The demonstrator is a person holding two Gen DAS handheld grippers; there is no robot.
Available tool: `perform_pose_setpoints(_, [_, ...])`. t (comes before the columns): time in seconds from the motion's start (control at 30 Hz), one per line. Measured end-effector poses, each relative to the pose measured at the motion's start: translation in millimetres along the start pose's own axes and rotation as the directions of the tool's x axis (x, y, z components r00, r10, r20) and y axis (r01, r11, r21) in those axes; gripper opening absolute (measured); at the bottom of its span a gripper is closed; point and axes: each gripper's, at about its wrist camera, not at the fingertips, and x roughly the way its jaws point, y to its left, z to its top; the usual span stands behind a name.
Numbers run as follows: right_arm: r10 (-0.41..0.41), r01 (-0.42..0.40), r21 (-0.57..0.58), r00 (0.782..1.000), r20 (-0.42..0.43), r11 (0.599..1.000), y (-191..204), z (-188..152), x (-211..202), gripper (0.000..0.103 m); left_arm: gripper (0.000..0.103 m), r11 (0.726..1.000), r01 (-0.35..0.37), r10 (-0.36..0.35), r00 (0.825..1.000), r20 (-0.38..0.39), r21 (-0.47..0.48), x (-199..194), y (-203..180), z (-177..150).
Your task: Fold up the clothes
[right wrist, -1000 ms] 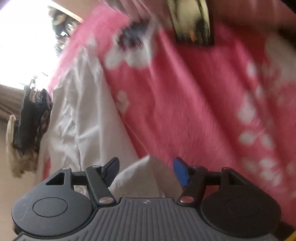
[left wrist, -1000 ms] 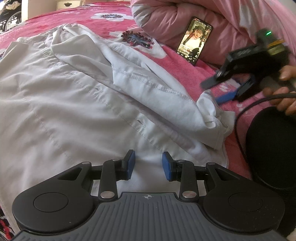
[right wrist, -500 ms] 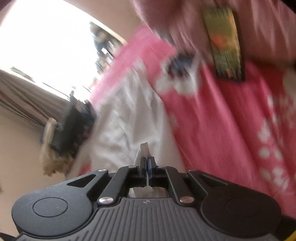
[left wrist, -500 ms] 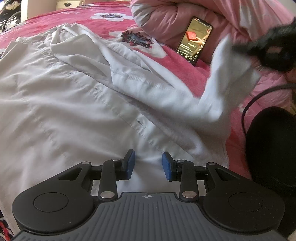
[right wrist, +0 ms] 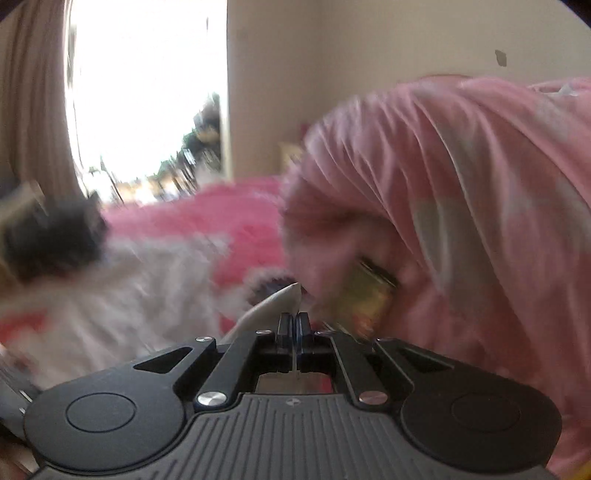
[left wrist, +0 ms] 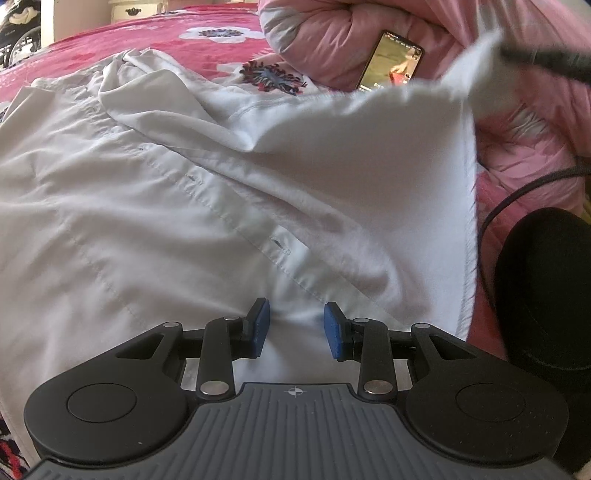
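A white button-up shirt point(left wrist: 155, 206) lies spread over a pink flowered bedspread point(left wrist: 207, 35). My left gripper point(left wrist: 295, 328) hovers open just above the shirt's near hem, nothing between its blue pads. The shirt's right front panel point(left wrist: 388, 155) is lifted off the bed and stretched up to the top right, where my right gripper point(left wrist: 532, 55) shows as a dark blur holding its corner. In the right wrist view, my right gripper point(right wrist: 294, 325) is shut on a white fold of the shirt point(right wrist: 273, 302), which sticks out past the fingertips.
A pink quilt point(left wrist: 369, 29) is bunched at the back right, with a lit phone point(left wrist: 391, 61) leaning on it. A black cable point(left wrist: 517, 192) runs down to a black rounded object point(left wrist: 546, 288) at the right. A bright window point(right wrist: 147, 92) faces the right wrist.
My right gripper closed on the shirt's crumpled right corner and pulled it up and away, spreading the front panel in the air. The left gripper stayed still and open.
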Motion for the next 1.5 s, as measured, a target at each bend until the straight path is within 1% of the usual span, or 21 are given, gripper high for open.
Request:
perform_pose_setpoints(0.03, [-0.060, 0.058, -0.036, 0.996, -0.062, 0.998, 0, -7, 11, 0.003, 0.032, 1.000, 0.001, -0.001, 1.000, 0.000, 0.001, 0, 0, 0])
perform_pose_setpoints(0.07, [-0.137, 0.127, -0.079, 0.980, -0.144, 0.989, 1, -15, 24, 0.006, 0.032, 1.000, 0.002, -0.002, 1.000, 0.000, 0.002, 0, 0, 0])
perform_pose_setpoints(0.1, [-0.213, 0.188, -0.129, 0.951, -0.224, 0.974, 1, -24, 37, 0.007, 0.032, 1.000, 0.002, -0.002, 1.000, -0.001, 0.003, 0, 1, 0])
perform_pose_setpoints(0.17, [-0.347, 0.281, -0.229, 0.874, -0.341, 0.932, 1, -42, 61, 0.013, 0.032, 1.000, 0.003, -0.003, 1.000, -0.002, 0.004, 1, 1, 0])
perform_pose_setpoints(0.2, [-0.387, 0.312, -0.247, 0.846, -0.367, 0.917, -1, -49, 68, 0.015, 0.032, 1.000, 0.004, -0.004, 1.000, -0.003, 0.005, 1, 1, 0])
perform_pose_setpoints(0.23, [-0.393, 0.326, -0.230, 0.839, -0.377, 0.917, -3, -50, 71, 0.016, 0.032, 1.000, 0.004, -0.004, 1.000, -0.004, 0.005, 1, 1, 0])
perform_pose_setpoints(0.27, [-0.390, 0.337, -0.201, 0.838, -0.381, 0.920, -5, -50, 71, 0.018, 0.032, 1.000, 0.004, -0.004, 1.000, -0.004, 0.006, 1, 1, 0])
perform_pose_setpoints(0.3, [-0.356, 0.329, -0.137, 0.857, -0.372, 0.934, -8, -47, 68, 0.020, 0.032, 1.000, 0.004, -0.004, 1.000, -0.005, 0.007, 1, 0, 0])
perform_pose_setpoints(0.33, [-0.295, 0.294, -0.056, 0.886, -0.357, 0.954, -11, -43, 62, 0.024, 0.032, 1.000, 0.004, -0.004, 1.000, -0.005, 0.008, 1, 0, 0])
perform_pose_setpoints(0.4, [-0.102, 0.156, 0.145, 0.941, -0.322, 0.977, -18, -35, 55, 0.033, 0.032, 1.000, 0.002, -0.002, 1.000, -0.006, 0.008, 1, 0, 0])
perform_pose_setpoints(0.43, [-0.015, 0.093, 0.233, 0.949, -0.315, 0.968, -21, -32, 58, 0.036, 0.032, 1.000, 0.000, 0.000, 1.000, -0.007, 0.009, 1, -1, 0])
perform_pose_setpoints(0.53, [0.192, -0.035, 0.468, 0.936, -0.294, 0.883, -30, -27, 83, 0.036, 0.032, 1.000, -0.002, 0.002, 1.000, -0.008, 0.010, 2, -2, 0])
perform_pose_setpoints(0.6, [0.269, -0.057, 0.575, 0.918, -0.291, 0.816, -37, -29, 107, 0.036, 0.032, 1.000, -0.003, 0.003, 1.000, -0.008, 0.009, 2, -2, 0])
perform_pose_setpoints(0.77, [0.338, 0.024, 0.732, 0.877, -0.343, 0.681, -55, -53, 162, 0.036, 0.032, 1.000, -0.001, 0.001, 1.000, -0.008, 0.008, 3, -2, 0])
perform_pose_setpoints(0.83, [0.348, 0.059, 0.771, 0.869, -0.352, 0.634, -60, -60, 173, 0.036, 0.033, 1.000, 0.002, -0.002, 1.000, -0.008, 0.006, 3, -1, 0])
perform_pose_setpoints(0.93, [0.364, 0.062, 0.803, 0.869, -0.335, 0.592, -64, -64, 183, 0.037, 0.033, 1.000, 0.007, -0.007, 1.000, -0.009, 0.005, 4, 0, 0])
perform_pose_setpoints(1.0, [0.380, 0.045, 0.814, 0.868, -0.319, 0.580, -63, -67, 185, 0.035, 0.033, 1.000, 0.010, -0.010, 1.000, -0.009, 0.008, 4, 0, 1])
perform_pose_setpoints(1.07, [0.402, 0.015, 0.822, 0.867, -0.294, 0.569, -61, -69, 182, 0.013, 0.033, 1.000, 0.013, -0.012, 1.000, -0.008, 0.011, 4, 0, 1])
perform_pose_setpoints(1.17, [0.403, -0.033, 0.827, 0.883, -0.239, 0.561, -58, -67, 168, 0.005, 0.034, 1.000, 0.017, -0.017, 1.000, -0.005, 0.008, 4, 1, 0])
perform_pose_setpoints(1.33, [0.411, -0.163, 0.810, 0.906, -0.104, 0.563, -51, -53, 135, 0.002, 0.034, 1.000, 0.020, -0.020, 1.000, -0.001, 0.003, 3, 2, 0])
perform_pose_setpoints(1.5, [0.428, -0.310, 0.763, 0.903, 0.049, 0.567, -44, -37, 97, 0.001, 0.034, 1.000, 0.015, -0.015, 1.000, 0.003, 0.002, 2, 1, 0])
